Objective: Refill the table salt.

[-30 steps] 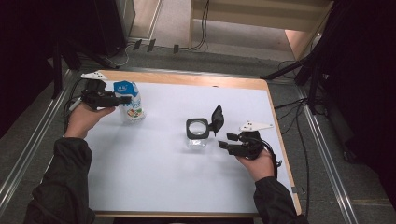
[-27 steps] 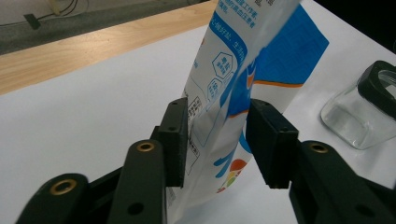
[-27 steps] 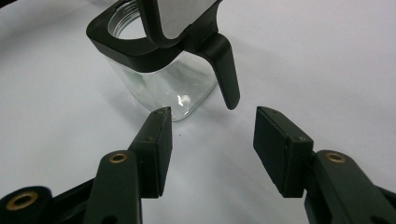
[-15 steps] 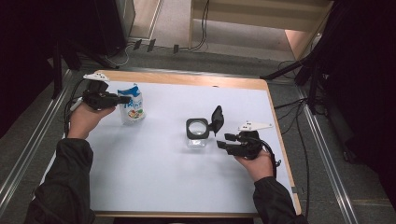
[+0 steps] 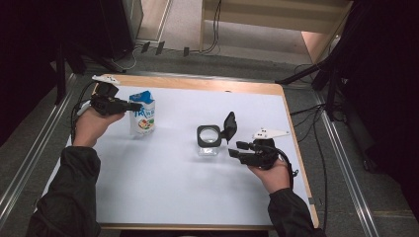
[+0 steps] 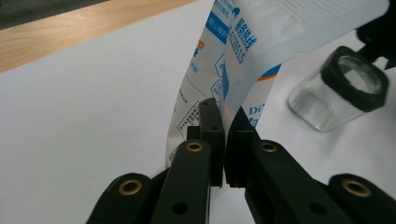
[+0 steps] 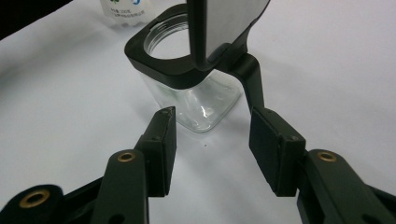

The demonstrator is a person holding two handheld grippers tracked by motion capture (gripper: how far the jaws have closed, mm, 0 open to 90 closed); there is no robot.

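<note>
Your left gripper (image 6: pixel 223 140) pinches a blue-and-white pouch (image 5: pixel 142 116), standing upright at far left. Your right gripper (image 7: pixel 212 151), jaws apart, faces an empty glass jar (image 5: pixel 208 140), its hinged lid (image 5: pixel 230 125) raised.

The pouch (image 5: pixel 142 113) stood on the table (image 5: pixel 163 197) toward its far left, with the left gripper (image 5: pixel 132 106) at its left side (jaws closed on the pouch's edge). The jar (image 5: pixel 208 140) sat near the table's middle, well apart to the pouch's right, its lid (image 5: pixel 229 126) hinged up on its right. The right gripper (image 5: pixel 236 151) lay just right of the jar, not touching.
</note>
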